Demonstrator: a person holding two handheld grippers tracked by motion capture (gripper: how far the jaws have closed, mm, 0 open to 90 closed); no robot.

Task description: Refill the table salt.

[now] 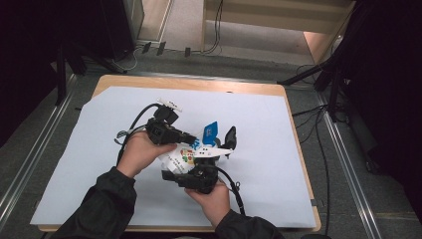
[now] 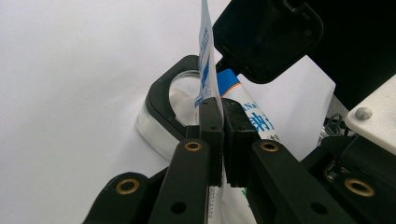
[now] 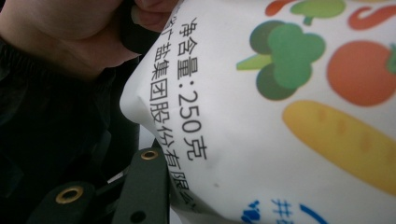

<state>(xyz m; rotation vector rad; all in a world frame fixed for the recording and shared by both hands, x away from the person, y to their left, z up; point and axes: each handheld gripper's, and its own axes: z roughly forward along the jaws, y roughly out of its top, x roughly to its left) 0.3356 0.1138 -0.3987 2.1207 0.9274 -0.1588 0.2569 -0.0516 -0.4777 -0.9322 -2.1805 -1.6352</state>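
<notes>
A white bag point(image 1: 180, 157) printed with vegetables and a blue top hangs between both grippers above the table. My left gripper point(image 1: 194, 140) is shut on the bag's point(image 2: 254, 119) upper edge, its pads point(image 2: 211, 121) pinching the thin film. My right gripper point(image 1: 174, 170) grips the bag's lower part from below. In the right gripper view the bag point(image 3: 280, 116) bulges against one black finger point(image 3: 144, 179); the other finger is hidden behind it. A glass jar point(image 2: 180, 95) with a black rim stands just beyond the bag, its black flip lid point(image 2: 266, 32) raised.
A pale sheet point(image 1: 99, 164) covers the wooden table point(image 1: 199, 84). The jar's raised lid point(image 1: 230, 135) stands right of the bag. Cables trail from both grippers. Dark stands and metal rails flank the table on the floor.
</notes>
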